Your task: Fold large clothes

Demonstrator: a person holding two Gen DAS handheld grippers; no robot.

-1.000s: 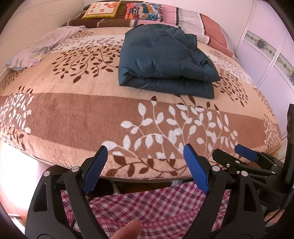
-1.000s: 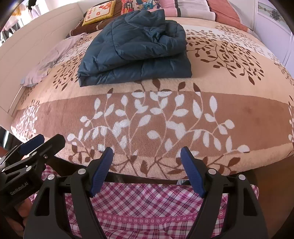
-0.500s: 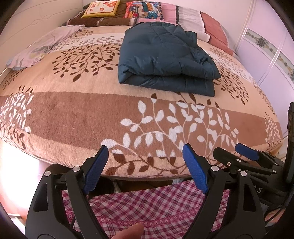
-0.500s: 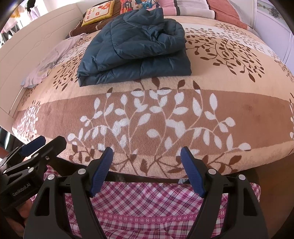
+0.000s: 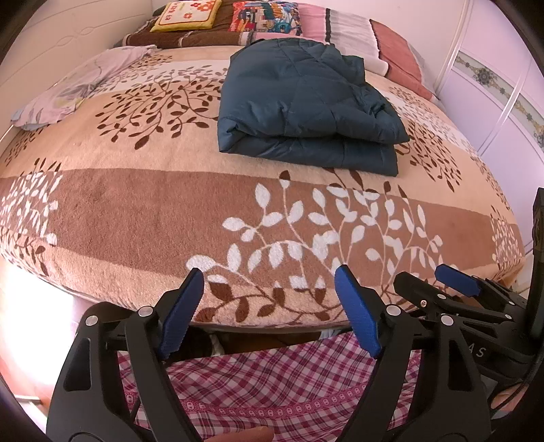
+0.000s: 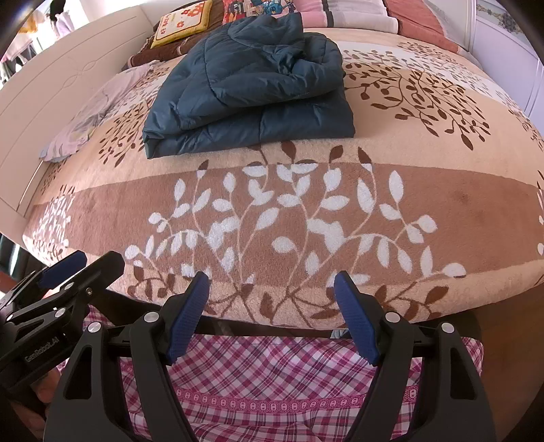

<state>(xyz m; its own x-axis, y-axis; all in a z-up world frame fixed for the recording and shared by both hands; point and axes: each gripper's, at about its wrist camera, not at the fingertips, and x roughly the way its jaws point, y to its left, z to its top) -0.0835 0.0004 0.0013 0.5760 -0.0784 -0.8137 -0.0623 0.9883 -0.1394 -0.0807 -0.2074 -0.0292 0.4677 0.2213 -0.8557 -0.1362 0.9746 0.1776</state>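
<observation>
A dark teal quilted jacket (image 5: 302, 108) lies folded in a thick bundle in the middle of the bed; it also shows in the right wrist view (image 6: 251, 88). My left gripper (image 5: 270, 289) is open and empty, held off the bed's near edge, well short of the jacket. My right gripper (image 6: 272, 292) is open and empty too, beside the left one at the same edge. Each gripper shows in the other's view: the right one (image 5: 442, 282) at the right, the left one (image 6: 81, 265) at the left.
The bed carries a brown and beige leaf-patterned blanket (image 5: 153, 210). A pale lilac cloth (image 5: 74, 88) lies at the far left. Pillows (image 5: 265, 20) line the headboard end. A white wardrobe (image 5: 503, 85) stands at the right. Pink plaid clothing (image 6: 272, 380) is below the grippers.
Both grippers have drifted slightly toward the bed; the jacket looks a little nearer. Both stay open and empty.
</observation>
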